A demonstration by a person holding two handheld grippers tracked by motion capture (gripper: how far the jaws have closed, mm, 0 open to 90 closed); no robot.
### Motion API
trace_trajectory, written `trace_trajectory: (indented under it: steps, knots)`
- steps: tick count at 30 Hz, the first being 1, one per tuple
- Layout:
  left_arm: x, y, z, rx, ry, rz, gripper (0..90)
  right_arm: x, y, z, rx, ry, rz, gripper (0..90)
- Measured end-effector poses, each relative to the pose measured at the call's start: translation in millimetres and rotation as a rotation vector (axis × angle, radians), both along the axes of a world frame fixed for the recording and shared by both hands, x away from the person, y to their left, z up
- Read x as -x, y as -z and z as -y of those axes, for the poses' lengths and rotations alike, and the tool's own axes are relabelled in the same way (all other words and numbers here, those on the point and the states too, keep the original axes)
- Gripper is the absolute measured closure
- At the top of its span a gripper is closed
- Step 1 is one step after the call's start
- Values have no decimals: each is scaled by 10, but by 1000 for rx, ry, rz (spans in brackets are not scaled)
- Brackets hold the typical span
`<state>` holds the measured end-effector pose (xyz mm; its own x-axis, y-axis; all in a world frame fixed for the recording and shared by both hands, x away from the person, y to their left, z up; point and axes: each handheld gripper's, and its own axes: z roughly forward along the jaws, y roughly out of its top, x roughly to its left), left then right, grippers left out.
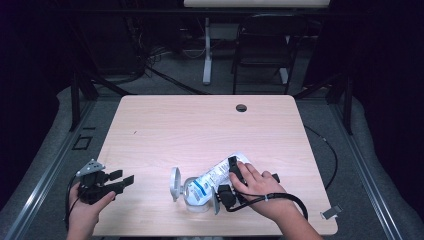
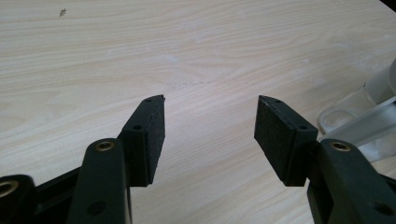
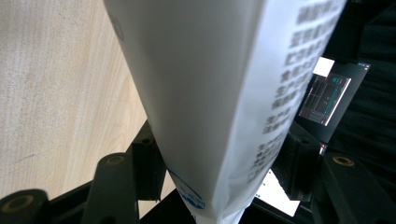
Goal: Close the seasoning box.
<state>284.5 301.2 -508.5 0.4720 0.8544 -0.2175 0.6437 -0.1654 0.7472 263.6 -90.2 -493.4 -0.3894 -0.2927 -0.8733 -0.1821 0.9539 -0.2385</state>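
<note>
A: What is the high view showing?
B: A white pouch (image 1: 220, 172) is lying near the table's (image 1: 200, 125) front edge, its end in a clear container (image 1: 197, 195). The right gripper (image 1: 231, 177) is clamping the pouch. The left gripper (image 1: 125, 181) is waiting well apart at the left edge, spread wide.

A: And the left gripper view?
B: Its pads (image 2: 149, 135) are gaping over bare wood, holding nothing.

A: The right gripper view?
B: It is adding the close contact: both black pads (image 3: 149, 168) are pressing the pouch (image 3: 205, 93), showing printed text
</note>
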Motion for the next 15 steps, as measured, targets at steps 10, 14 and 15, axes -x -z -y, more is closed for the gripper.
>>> trace_trajectory:
  steps: [10, 14, 15]
  knots:
    - [0, -1, -2, 1, -1, 0, 437, 5, -6, -9, 13, -7, 10, 444]
    - [2, -2, -1, 3, -2, -1, 437, 3, -3, -7, 9, -10, 9, 445]
    - [1, -3, -2, 1, -1, 1, 437, 3, -2, -7, 9, -11, 10, 445]
